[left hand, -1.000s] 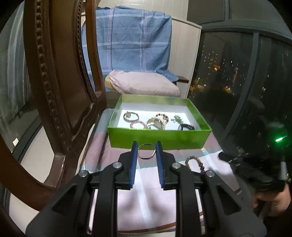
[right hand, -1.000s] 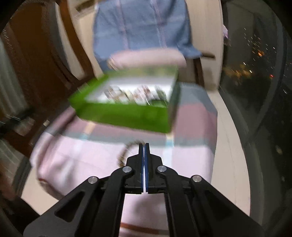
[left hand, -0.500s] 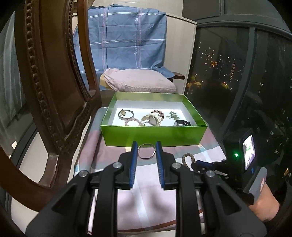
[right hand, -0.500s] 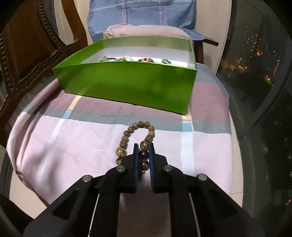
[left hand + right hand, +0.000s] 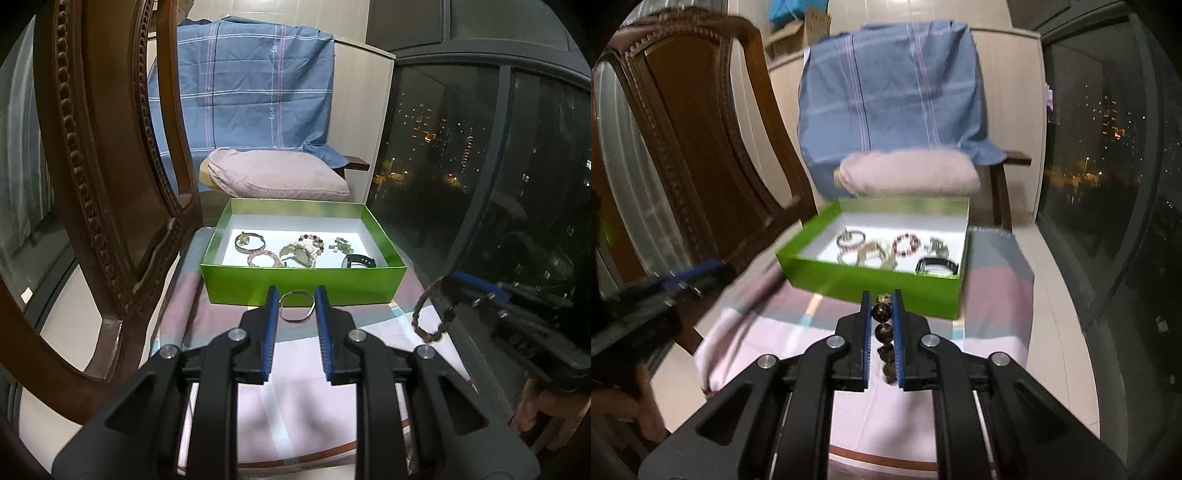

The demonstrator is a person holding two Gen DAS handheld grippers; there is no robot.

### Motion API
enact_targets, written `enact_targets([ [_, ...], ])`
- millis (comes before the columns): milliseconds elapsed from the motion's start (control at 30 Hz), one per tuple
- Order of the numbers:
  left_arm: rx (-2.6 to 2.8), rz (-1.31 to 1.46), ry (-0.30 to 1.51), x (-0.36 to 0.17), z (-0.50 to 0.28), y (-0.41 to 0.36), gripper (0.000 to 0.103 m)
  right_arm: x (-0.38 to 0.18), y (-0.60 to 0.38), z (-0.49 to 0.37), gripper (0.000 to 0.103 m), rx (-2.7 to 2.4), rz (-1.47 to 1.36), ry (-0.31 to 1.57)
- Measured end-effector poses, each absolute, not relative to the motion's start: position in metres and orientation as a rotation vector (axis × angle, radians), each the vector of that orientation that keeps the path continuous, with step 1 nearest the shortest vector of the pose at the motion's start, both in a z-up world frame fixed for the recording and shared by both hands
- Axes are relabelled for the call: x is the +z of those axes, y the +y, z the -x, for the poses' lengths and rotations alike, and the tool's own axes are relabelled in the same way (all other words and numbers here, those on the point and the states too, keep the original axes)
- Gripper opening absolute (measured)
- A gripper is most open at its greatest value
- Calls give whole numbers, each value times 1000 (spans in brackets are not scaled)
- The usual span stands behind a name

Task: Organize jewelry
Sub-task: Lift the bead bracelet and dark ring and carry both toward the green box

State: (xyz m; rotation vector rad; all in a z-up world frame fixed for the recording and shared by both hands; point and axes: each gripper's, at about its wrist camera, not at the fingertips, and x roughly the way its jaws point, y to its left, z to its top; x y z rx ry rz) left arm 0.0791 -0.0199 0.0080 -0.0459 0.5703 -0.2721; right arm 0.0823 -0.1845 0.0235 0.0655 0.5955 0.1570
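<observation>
A green box (image 5: 303, 284) stands on the pink striped cloth and holds several bracelets, a watch and a black band. Just in front of its near wall, my left gripper (image 5: 296, 295) is shut on a thin silver bangle (image 5: 291, 319), held above the cloth. In the right wrist view, my right gripper (image 5: 881, 295) is shut on a brown bead bracelet (image 5: 882, 313), with beads lined up between the blue pads in front of the green box (image 5: 871, 280). In the left wrist view, the bead bracelet (image 5: 428, 335) dangles in the air at the right.
A carved wooden chair back (image 5: 110, 184) rises close on the left. Behind the box are a pink cushion (image 5: 277, 177) and a draped blue cloth (image 5: 258, 92). Dark window glass (image 5: 480, 166) runs along the right. A person's hand (image 5: 535, 406) shows low on the right.
My right gripper took hold of the bead bracelet lying on the cloth and lifted it clear. The left gripper stayed put with the bangle.
</observation>
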Motion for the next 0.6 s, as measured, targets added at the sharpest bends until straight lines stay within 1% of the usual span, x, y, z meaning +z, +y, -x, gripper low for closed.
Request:
enact_targets([
  [100, -268, 49, 578, 6, -80, -20, 20, 27, -186, -80, 11, 152, -63, 582],
  [600, -259, 48, 608, -1, -90, -20, 20, 12, -186, -86, 11, 147, -65, 627],
])
